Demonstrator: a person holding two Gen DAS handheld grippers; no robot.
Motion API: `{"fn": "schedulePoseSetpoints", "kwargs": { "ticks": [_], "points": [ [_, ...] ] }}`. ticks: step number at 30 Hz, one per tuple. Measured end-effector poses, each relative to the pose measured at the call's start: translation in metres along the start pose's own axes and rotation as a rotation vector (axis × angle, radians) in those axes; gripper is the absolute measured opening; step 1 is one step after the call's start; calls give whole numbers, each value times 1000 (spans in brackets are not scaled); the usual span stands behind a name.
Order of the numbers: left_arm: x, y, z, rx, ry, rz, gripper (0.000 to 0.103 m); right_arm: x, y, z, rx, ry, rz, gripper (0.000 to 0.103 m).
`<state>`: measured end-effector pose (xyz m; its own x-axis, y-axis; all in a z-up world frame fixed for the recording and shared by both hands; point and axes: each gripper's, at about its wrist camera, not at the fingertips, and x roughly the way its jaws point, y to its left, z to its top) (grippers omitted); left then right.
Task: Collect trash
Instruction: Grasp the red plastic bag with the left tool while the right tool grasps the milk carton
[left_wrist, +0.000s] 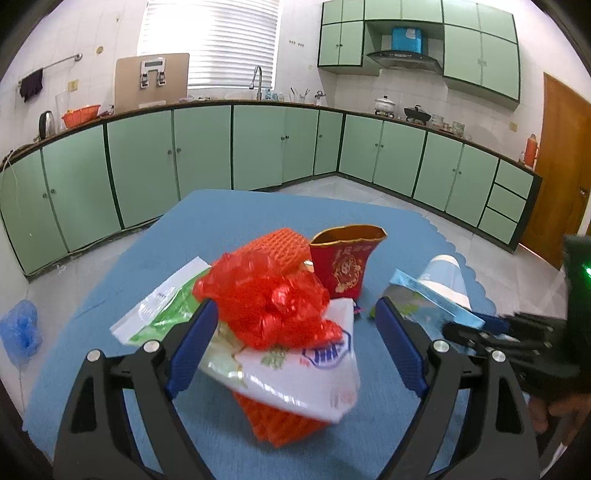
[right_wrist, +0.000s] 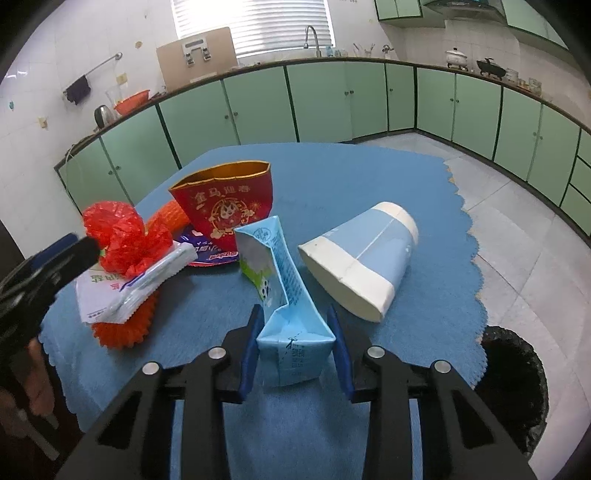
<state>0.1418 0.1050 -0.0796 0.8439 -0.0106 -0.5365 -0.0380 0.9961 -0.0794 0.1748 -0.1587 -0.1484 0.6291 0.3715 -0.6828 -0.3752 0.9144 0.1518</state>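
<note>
On the blue table cloth (left_wrist: 229, 221) lies a pile: a crumpled red plastic bag (left_wrist: 269, 295) on a white wrapper (left_wrist: 295, 376) and orange foam netting (left_wrist: 280, 424). My left gripper (left_wrist: 295, 314) stands open, with its fingers on either side of this pile. A red paper bag (right_wrist: 225, 206) stands upright behind. My right gripper (right_wrist: 295, 317) is shut on the base of a light blue milk carton (right_wrist: 284, 280), with both pads against its sides. A blue-and-white paper cup (right_wrist: 362, 258) lies on its side just right of the carton.
A black bin (right_wrist: 509, 387) stands on the floor by the table's right edge. A blue plastic bag (left_wrist: 18, 328) lies on the floor at the left. Green cabinets line the walls behind. A green-white wrapper (left_wrist: 162, 310) lies left of the pile.
</note>
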Motion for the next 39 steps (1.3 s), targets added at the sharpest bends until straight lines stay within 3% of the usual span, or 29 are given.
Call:
{"fn": "schedulePoseSetpoints", "kwargs": {
  "ticks": [6, 9, 11, 13, 20, 33, 39],
  "points": [
    [23, 8, 7, -31, 40, 12, 80, -8, 2, -7, -10, -5, -12, 35],
    [34, 13, 7, -61, 77, 10, 59, -7, 2, -8, -11, -1, -14, 35],
    [39, 16, 5, -75, 97, -2, 37, -6, 3, -9, -12, 2, -13, 35],
    [40, 18, 3, -82, 101, 4, 25, -5, 5, -9, -21, 5, -17, 35],
    [23, 19, -1, -83, 70, 27, 2, -10, 9, -9, -25, -6, -10, 35],
    [-17, 2, 5, -52, 5, -13, 2, -53, 10, -1, 7, -90, -12, 35],
    [-26, -10, 6, -41, 5, -59, 2, -58, 10, -4, -23, -49, -43, 35]
  ]
}}
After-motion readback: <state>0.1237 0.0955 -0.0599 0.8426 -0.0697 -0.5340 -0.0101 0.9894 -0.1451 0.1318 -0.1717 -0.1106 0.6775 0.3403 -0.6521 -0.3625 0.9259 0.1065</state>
